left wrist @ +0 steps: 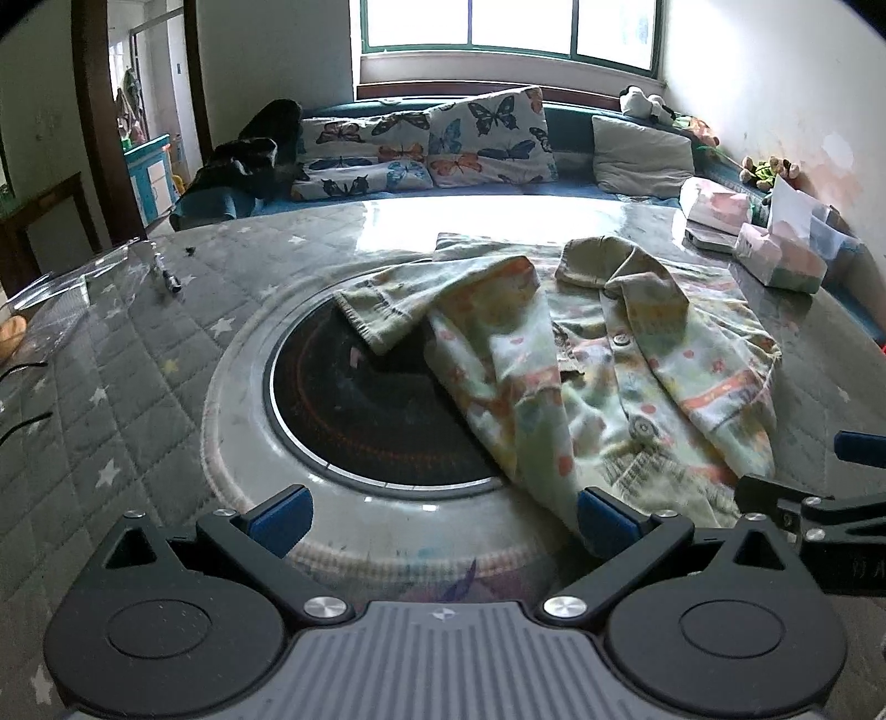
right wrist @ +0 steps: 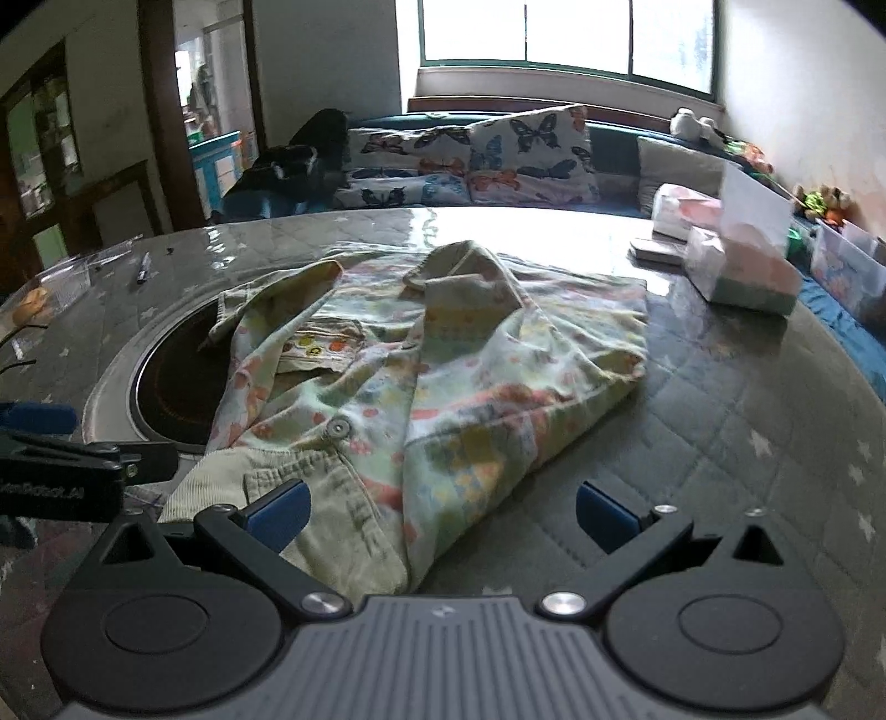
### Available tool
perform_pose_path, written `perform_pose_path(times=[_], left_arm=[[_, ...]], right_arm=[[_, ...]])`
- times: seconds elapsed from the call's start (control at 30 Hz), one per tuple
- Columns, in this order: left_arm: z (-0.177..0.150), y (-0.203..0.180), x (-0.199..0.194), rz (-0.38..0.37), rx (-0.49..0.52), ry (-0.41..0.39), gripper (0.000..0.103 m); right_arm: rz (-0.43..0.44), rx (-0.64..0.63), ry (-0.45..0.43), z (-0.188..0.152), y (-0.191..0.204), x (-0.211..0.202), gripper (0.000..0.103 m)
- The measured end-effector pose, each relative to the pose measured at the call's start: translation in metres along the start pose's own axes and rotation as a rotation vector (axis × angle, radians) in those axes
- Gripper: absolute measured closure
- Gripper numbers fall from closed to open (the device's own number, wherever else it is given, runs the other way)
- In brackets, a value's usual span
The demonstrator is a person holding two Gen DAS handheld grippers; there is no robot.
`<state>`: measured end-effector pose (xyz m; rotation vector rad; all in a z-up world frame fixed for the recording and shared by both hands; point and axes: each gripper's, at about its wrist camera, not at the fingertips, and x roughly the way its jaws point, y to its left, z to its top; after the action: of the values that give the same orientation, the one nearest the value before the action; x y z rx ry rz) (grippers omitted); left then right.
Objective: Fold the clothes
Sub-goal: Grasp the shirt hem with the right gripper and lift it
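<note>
Black tongs (left wrist: 443, 518), blue pads (left wrist: 279, 518), silver screws, ribbed grey housing.

Home living room. Butterfly-print cushions (left wrist: 487, 138) are lining a blue sofa (left wrist: 570, 133) under a window (left wrist: 509, 27), stuffed toys (left wrist: 645, 102) are sitting on the sofa back, tissue packs (right wrist: 742, 271) are lying on the quilted, plastic-covered counter (left wrist: 138, 354), a doorway (left wrist: 149, 111) is opening onto another room.

Rumpled shirt (left wrist: 598, 365) on quilted table (left wrist: 138, 387)
</note>
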<state>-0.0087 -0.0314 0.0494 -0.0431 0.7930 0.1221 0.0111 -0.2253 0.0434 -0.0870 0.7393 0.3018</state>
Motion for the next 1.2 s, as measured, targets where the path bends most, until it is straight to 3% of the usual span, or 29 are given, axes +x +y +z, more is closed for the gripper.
perform_pose_path(times=[0.43,0.87,1.03,1.13,1.2], left_arm=[[0.043,0.008,0.036,0.021,-0.042,-0.002,0.000],[0.062,0.006,0.047,0.022,-0.015,-0.025,0.000],[0.059,0.008,0.051,0.021,-0.015,-0.006,0.000],[0.060,0.008,0.051,0.023,-0.017,-0.009,0.000],[0.062,0.008,0.050,0.021,-0.016,-0.014,0.000]], right_arm=[[-0.012,-0.037,0.005,0.036,-0.012,0.035,0.005],[-0.011,-0.032,-0.029,0.095,-0.028,0.083,0.022],[0.017,-0.018,0.000,0.108,-0.033,0.115,0.033],[0.026,-0.007,0.016,0.112,-0.036,0.136,0.046],[0.031,0.006,0.042,0.113,-0.039,0.148,0.063]])
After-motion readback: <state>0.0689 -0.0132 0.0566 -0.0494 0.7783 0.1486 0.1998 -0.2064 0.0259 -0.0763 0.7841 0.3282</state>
